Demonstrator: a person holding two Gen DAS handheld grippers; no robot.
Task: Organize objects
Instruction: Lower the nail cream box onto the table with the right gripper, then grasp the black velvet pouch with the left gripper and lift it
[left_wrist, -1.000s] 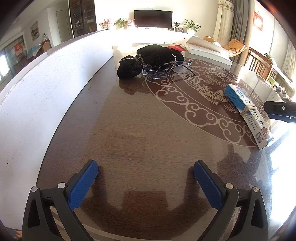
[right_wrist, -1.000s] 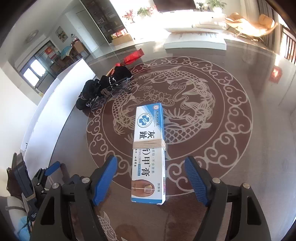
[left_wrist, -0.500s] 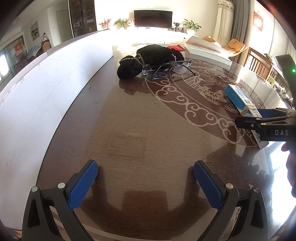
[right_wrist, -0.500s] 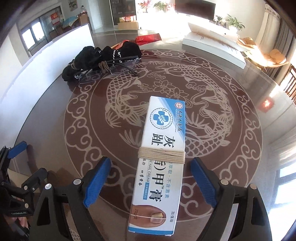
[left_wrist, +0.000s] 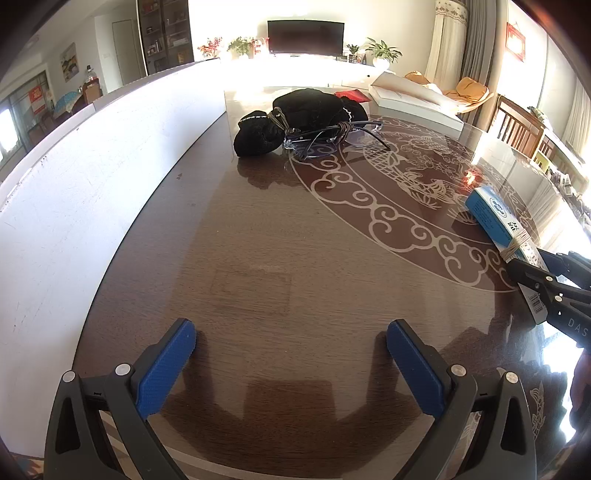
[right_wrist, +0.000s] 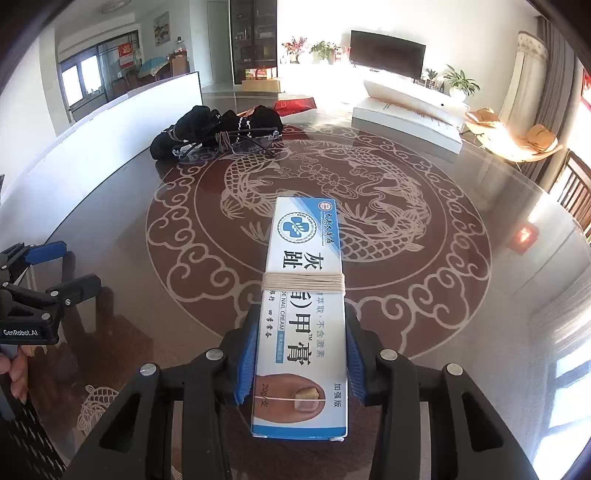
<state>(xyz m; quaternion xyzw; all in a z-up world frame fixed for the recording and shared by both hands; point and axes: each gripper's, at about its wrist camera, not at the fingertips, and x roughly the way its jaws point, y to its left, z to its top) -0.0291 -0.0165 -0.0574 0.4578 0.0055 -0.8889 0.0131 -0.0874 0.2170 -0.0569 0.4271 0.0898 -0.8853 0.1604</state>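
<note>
A blue-and-white nail cream box (right_wrist: 303, 295), bound with a tan rubber band, lies lengthwise on the dark glass table (right_wrist: 461, 317). My right gripper (right_wrist: 303, 314) is closing its jaws, and the blue pads (right_wrist: 246, 365) press on the box's two long sides near its close end. In the left wrist view the same box (left_wrist: 495, 218) shows at the right edge with the right gripper (left_wrist: 543, 273) around it. My left gripper (left_wrist: 290, 328) hovers open above bare table, nothing between its fingers. A black cloth bundle (left_wrist: 306, 110) with eyeglasses (left_wrist: 332, 136) against it lies far back.
A white panel (left_wrist: 92, 166) borders the table's left side. A long white box (right_wrist: 406, 114) and a red packet (right_wrist: 295, 105) sit at the far edge. A wooden chair (left_wrist: 517, 125) stands past the right rim. The left gripper (right_wrist: 74, 266) shows at left.
My right gripper has come down and forward along the box, and its jaws have closed from wide apart onto the box's sides. The left gripper has not moved.
</note>
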